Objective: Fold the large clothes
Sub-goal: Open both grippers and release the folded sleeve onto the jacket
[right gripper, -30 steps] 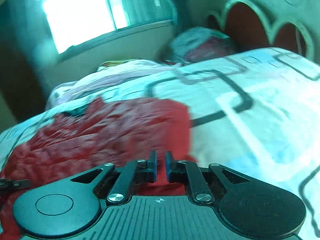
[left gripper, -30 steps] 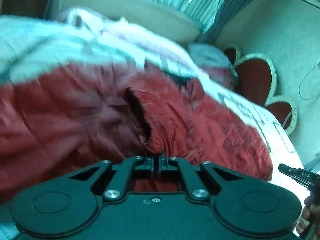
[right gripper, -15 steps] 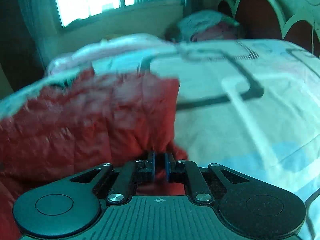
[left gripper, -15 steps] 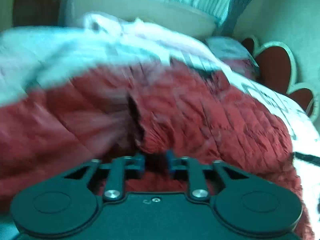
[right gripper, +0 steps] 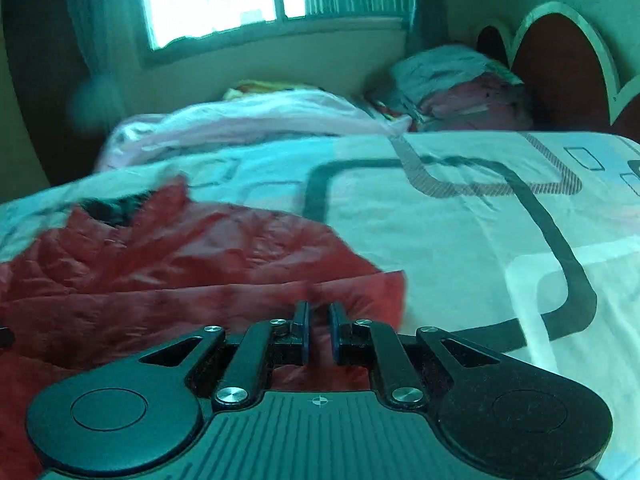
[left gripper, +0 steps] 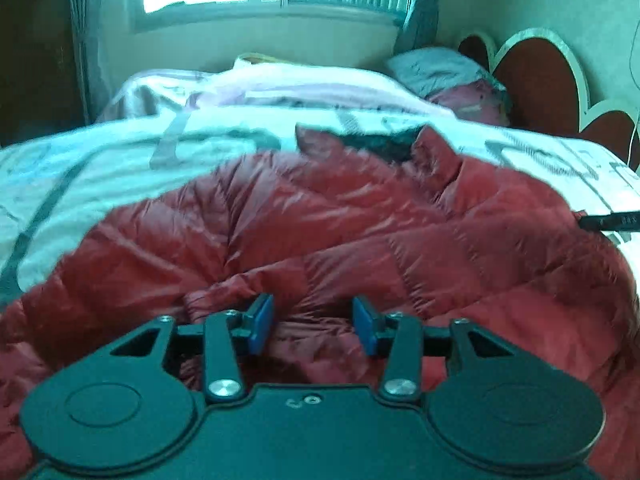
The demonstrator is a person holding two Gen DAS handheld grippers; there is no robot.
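A red quilted puffer jacket [left gripper: 340, 232] lies spread on the bed, its dark-lined collar at the far end. My left gripper [left gripper: 313, 322] is open just above the jacket's near part, with nothing between its blue pads. In the right wrist view the jacket [right gripper: 180, 264] fills the left half, and my right gripper [right gripper: 319, 330] sits at its right near corner. Its jaws stand a narrow gap apart, with red fabric seen at the gap; whether they pinch it is unclear. The right gripper's tip shows at the right edge of the left wrist view [left gripper: 612, 221].
The bed carries a white cover with dark line patterns [right gripper: 480, 240]. A pink blanket [left gripper: 300, 88] and pillows [right gripper: 460, 84] lie at the far end by the window wall. A red heart-shaped headboard [left gripper: 540, 76] stands at the right.
My left gripper has opened and let go of the jacket sleeve, which now lies flat. My right gripper's jaws have parted slightly and the lifted jacket edge has dropped onto the bed.
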